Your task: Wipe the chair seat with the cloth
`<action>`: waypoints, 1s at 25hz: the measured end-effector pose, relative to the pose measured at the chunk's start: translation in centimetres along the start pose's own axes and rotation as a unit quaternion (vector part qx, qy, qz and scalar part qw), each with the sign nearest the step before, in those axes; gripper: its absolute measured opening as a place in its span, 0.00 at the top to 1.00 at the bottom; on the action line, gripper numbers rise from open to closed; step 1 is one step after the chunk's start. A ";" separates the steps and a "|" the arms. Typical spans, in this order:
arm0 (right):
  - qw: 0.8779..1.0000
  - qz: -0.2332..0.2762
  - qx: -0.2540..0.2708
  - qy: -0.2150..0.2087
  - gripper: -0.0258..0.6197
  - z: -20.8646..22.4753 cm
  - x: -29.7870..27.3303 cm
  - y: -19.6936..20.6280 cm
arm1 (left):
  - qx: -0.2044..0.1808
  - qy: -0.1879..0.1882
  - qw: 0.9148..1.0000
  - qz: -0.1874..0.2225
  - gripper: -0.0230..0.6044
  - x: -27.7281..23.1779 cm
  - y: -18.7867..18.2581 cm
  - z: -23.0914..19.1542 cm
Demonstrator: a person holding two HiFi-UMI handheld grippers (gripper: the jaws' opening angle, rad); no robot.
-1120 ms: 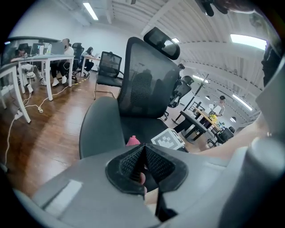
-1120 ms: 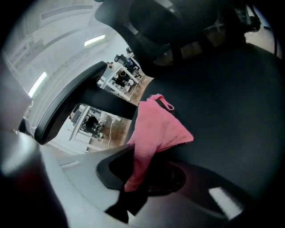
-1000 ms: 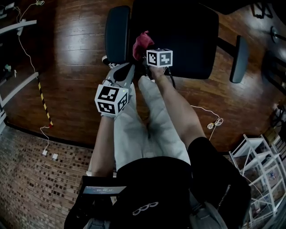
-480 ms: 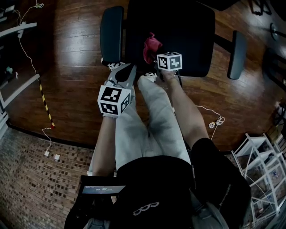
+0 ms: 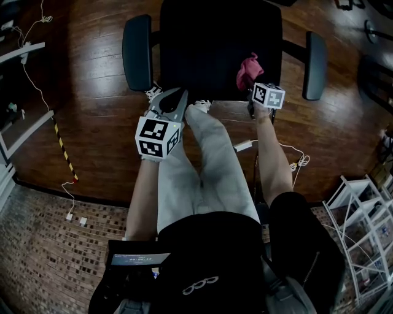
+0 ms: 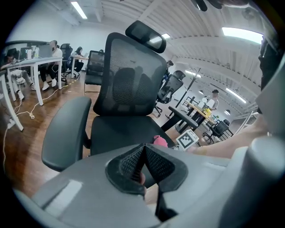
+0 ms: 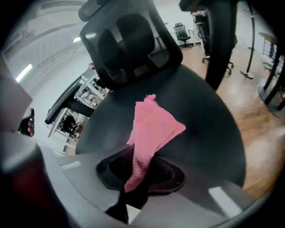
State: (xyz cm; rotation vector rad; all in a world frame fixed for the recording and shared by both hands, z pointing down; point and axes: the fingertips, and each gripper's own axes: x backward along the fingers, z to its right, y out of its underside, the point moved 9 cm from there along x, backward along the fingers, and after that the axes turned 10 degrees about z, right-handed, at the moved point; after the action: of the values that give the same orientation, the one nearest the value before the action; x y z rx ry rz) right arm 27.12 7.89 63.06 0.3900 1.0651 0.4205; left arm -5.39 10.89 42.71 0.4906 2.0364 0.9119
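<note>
Over the past second my right gripper (image 7: 141,165) had travelled across the front of the chair seat (image 7: 205,120). It began near the armrest on my left (image 5: 136,52) and ended close to the armrest on my right (image 5: 315,64). Its jaws stayed clamped on the pink cloth (image 7: 153,127), which stood up from the pads in a crumpled fold and lay against the black seat near its front right edge. My left gripper (image 6: 143,149) had hardly moved. It hung low in front of the seat's front left corner, its ridged pads pressed together with nothing between them, pointing at the chair.

The chair was a black office chair with a mesh backrest (image 6: 133,80) and a headrest (image 6: 144,35) above it. My leg in pale trousers (image 5: 209,165) reached toward the seat's front edge.

The chair stood on a dark wood plank floor (image 5: 92,80). Nearer to me, on my left, the floor changed to a small brick pattern (image 5: 37,245). White cables (image 5: 295,162) trailed over the wood, and a strip of yellow-and-black tape (image 5: 64,153) ran along it. A white wire rack (image 5: 362,227) stood to my right. The room was an open office with white desks (image 6: 26,67), seated people, other office chairs and long ceiling lights (image 6: 81,10).
</note>
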 end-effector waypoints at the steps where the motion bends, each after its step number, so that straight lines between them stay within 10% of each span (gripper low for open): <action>1: 1.000 0.008 -0.008 0.015 0.86 1.3 0.9 -0.1 | -0.002 0.002 1.000 -0.001 0.97 -0.2 0.0 0.3; 14: 0.982 0.098 -0.126 0.103 0.86 7.5 6.1 -0.6 | -0.009 0.024 1.000 -0.010 0.97 -0.6 0.2 1.7; 25: 0.990 0.052 -0.134 -0.001 0.86 -5.6 -3.4 2.4 | 0.003 0.007 1.000 -0.008 0.97 5.5 2.2 -1.8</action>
State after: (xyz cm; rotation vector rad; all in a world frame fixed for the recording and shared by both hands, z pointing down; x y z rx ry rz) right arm 20.32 8.77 64.43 0.2075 0.9739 0.6476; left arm -9.99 14.97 42.16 0.4729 2.0533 0.9015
